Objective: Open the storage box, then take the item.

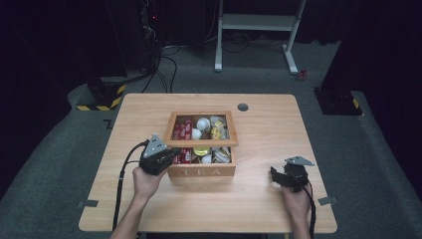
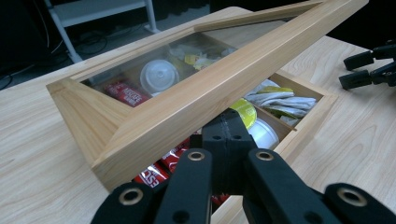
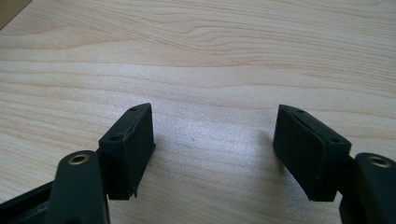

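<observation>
A wooden tea box marked TEA stands mid-table, its glass-paned lid raised at the front. My left gripper is at the box's front left corner. In the left gripper view its jaws are shut together, with the tips tucked under the lid's front rail, which tilts up above them. Below the lid lie red packets, a yellow-topped capsule and white capsules. My right gripper rests to the right of the box; its jaws stand open over bare wood with nothing between them.
The tabletop has a round grey grommet behind the box. Beyond the table stand a white desk frame, floor cables and a black-and-yellow striped base. My right gripper appears at the far right of the left gripper view.
</observation>
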`<act>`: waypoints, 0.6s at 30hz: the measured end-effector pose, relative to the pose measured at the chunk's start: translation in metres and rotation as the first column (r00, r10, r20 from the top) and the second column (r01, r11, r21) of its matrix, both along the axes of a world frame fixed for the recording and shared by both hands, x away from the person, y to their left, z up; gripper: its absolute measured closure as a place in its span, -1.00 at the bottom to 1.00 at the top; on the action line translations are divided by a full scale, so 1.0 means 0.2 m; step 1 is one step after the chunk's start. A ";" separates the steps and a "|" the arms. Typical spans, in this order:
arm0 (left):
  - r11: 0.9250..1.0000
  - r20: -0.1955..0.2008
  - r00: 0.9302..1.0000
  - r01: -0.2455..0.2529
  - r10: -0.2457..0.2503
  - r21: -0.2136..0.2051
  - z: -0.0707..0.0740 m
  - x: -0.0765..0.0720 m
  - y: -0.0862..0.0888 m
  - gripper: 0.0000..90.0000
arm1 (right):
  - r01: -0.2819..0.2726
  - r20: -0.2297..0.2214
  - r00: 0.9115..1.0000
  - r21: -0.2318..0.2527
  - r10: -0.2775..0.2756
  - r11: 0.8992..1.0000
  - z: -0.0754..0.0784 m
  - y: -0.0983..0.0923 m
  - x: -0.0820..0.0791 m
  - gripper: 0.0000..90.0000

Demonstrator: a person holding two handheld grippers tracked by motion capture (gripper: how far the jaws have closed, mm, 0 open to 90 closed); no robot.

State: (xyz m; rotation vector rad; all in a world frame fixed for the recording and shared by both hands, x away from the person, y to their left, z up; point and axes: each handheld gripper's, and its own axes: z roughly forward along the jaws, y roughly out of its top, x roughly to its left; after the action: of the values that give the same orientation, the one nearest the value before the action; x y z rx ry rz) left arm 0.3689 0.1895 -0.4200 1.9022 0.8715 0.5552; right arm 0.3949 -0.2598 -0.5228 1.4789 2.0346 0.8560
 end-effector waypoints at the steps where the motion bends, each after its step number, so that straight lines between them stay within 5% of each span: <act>1: 1.000 -0.004 1.000 0.004 -0.004 -0.006 0.00 0.01 0.00 1.00 | 0.001 -0.001 1.000 0.001 -0.001 1.000 0.00 0.00 0.00 -0.35; 7: 0.998 -0.031 0.999 0.017 -0.019 -0.053 0.01 0.04 0.01 1.00 | -0.001 0.000 1.000 0.001 0.001 1.000 0.00 0.00 0.00 -0.35; 18: 0.996 -0.019 1.000 0.021 -0.022 -0.091 0.04 0.07 0.04 1.00 | -0.025 -0.008 1.000 0.001 0.025 1.000 0.00 0.01 0.00 -0.46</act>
State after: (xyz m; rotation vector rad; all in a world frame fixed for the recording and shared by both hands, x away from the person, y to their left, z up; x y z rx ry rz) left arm 0.3836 0.1967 -0.4127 1.8351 0.8737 0.4767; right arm 0.3953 -0.2580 -0.5230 1.4624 2.0623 0.8622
